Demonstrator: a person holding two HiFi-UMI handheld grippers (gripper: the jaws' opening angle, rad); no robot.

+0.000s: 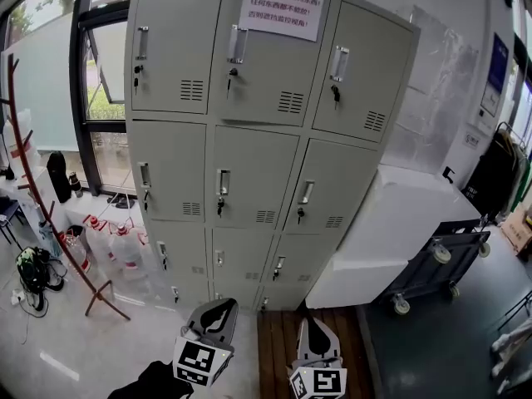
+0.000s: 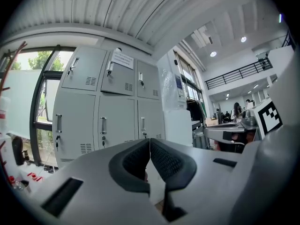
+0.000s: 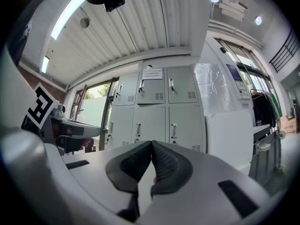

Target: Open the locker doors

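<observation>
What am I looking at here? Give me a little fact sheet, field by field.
Main thing: grey metal locker, three columns of doors
Doors: every one in view is shut
Notice: paper sheet on the top middle door
Left gripper: jaws together, empty, short of the locker
Right gripper: jaws together, empty, short of the locker
Nearby: white cabinet and wheeled cart at right, coat stand at left
</observation>
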